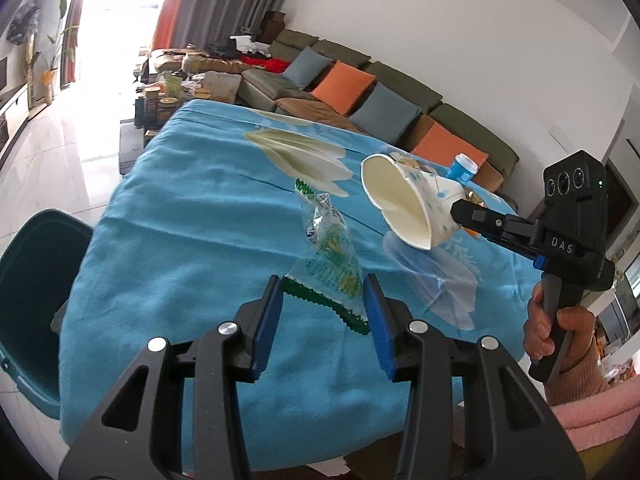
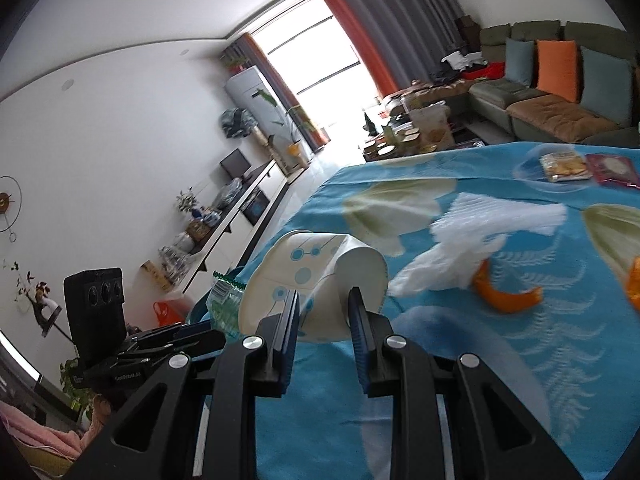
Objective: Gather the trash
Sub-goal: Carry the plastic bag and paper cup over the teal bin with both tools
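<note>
Left gripper (image 1: 324, 292): jaws closed on the serrated end of a clear green-printed snack wrapper (image 1: 332, 252), held off the blue cloth.
Right gripper (image 2: 324, 312): jaws clamped on the base of a crushed paper cup (image 2: 316, 284), lifted clear of the desk (image 1: 180, 216).
Trash bin (image 1: 28, 288): dark teal, standing on the floor at the desk's left edge in the left wrist view, just beside the cloth; neither piece is over it yet.
Still on the desk: white crumpled tissue (image 2: 480, 240) beyond the cup; orange peel (image 2: 508, 298) touching the tissue's near edge; two flat snack packets (image 2: 564, 166) at the far side; a blue-capped bottle (image 1: 464, 168) behind the cup.
Progress: early, I judge. Two pieces in hand, none dropped, several left to gather.
</note>
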Demonstrator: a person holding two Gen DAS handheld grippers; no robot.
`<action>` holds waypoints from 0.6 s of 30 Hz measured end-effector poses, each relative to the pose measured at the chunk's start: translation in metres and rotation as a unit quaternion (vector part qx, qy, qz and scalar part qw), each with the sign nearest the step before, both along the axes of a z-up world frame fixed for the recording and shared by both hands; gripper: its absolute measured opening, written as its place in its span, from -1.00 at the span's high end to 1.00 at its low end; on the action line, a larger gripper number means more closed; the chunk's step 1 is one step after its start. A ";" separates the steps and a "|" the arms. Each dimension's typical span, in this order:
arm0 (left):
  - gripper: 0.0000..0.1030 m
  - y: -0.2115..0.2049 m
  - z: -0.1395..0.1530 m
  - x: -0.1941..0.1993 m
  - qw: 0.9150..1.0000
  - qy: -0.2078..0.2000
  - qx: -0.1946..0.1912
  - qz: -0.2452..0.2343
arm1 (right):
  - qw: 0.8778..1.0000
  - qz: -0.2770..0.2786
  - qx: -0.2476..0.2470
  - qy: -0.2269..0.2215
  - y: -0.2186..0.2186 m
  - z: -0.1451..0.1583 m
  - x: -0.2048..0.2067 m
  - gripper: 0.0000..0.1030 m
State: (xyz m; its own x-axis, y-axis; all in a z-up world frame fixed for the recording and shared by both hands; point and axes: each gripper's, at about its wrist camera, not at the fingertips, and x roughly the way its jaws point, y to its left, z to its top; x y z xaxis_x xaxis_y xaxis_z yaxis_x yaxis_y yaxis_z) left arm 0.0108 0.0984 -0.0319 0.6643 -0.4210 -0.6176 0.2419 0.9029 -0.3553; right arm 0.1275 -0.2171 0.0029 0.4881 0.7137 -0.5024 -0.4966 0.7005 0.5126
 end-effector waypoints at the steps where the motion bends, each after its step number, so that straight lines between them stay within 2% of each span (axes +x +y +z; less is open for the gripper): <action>1: 0.20 0.004 0.000 -0.002 1.000 0.001 -0.001 0.005 | 1.000 0.005 0.000 0.002 0.004 -0.001 0.001 0.55; 18: 0.20 0.048 0.004 -0.022 0.998 -0.002 0.001 0.064 | 0.997 0.077 0.001 0.015 0.062 -0.006 0.009 0.55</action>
